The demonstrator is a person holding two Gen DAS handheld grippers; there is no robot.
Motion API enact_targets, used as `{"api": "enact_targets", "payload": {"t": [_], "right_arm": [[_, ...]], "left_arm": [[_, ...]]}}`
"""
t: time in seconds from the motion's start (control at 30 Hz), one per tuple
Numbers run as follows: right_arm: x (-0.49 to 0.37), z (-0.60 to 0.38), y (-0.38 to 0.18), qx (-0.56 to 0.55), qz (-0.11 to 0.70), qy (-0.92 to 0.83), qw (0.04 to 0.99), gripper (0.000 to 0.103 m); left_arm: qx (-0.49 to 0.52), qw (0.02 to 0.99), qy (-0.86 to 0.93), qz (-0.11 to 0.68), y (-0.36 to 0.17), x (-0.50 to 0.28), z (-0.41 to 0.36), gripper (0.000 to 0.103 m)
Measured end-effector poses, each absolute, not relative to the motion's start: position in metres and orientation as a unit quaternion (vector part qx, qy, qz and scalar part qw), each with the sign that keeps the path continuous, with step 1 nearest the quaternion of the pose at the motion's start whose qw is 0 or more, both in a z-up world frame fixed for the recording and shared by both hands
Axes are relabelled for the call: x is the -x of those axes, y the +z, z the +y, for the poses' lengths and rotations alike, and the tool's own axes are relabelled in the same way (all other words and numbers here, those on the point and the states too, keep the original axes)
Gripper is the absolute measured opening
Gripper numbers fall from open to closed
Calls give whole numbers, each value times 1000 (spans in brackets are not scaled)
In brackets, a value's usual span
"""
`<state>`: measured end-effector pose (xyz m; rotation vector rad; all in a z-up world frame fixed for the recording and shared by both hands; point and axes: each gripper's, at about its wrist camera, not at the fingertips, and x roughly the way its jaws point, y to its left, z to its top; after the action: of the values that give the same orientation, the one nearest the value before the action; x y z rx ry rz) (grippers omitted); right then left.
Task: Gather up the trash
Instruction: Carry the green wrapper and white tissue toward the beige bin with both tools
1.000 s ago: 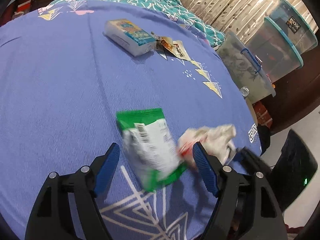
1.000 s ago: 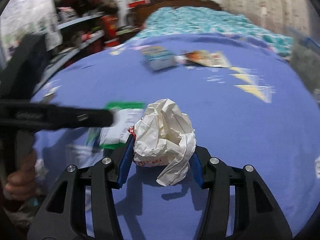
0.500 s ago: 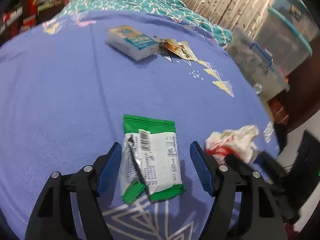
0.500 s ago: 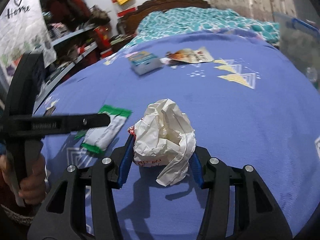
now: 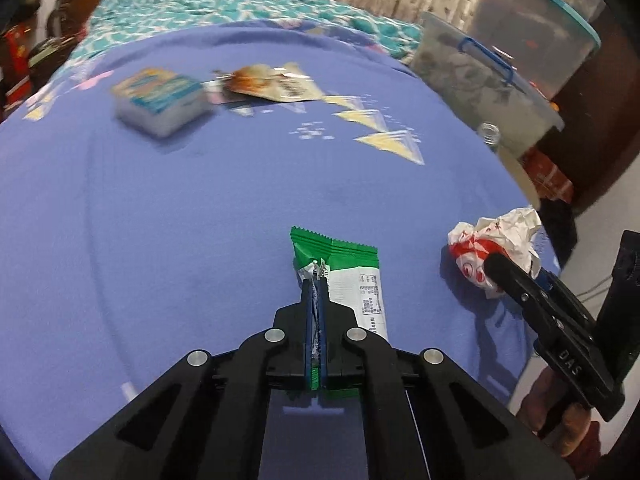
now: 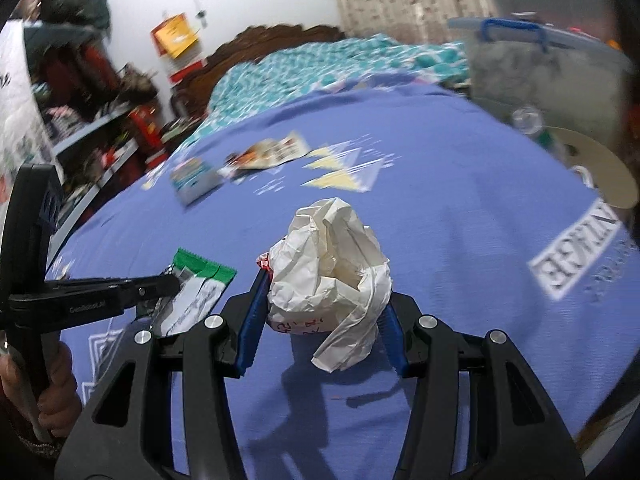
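Both grippers clamp trash (wrapper point(image 5: 352, 276), paper point(image 6: 328, 264)).

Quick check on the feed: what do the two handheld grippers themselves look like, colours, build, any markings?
Both the left gripper and the right gripper are matte black plastic linkages with cut-out arms and round silver pivot screws. The fingers carry blue ribbed pads. White lettering is embossed along each one's side. Bare hands grip the handles; no cables are visible.
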<state>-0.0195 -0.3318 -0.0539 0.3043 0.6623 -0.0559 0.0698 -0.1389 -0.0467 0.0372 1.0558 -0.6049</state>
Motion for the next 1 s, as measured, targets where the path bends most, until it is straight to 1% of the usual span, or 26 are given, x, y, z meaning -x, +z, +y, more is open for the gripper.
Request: {"api": "enact_targets", "payload": {"t": [0.23,0.47,0.7,0.87,1.0], "right_arm": [[30,-388,-55,-186,309,-75,929,52],[46,-463,-41,-224,264,-138,928,52],[46,-551,-24,-224,242,-192,924,52],[37,-620,-27,-258,245,-215,909,52],[28,-663,-36,-271,261,-226,899,52]], "left_arm": [[-42,805,-337,487,-30,-78,-207,2],[-73,786,-378,483,-18,-93,-286,2],[-111,768,-429,463,2,-109,-402,2],[-136,759,-451,449,6,-119,-486,2],[-147,751,-460,450,-2,-129,-543,2]]}}
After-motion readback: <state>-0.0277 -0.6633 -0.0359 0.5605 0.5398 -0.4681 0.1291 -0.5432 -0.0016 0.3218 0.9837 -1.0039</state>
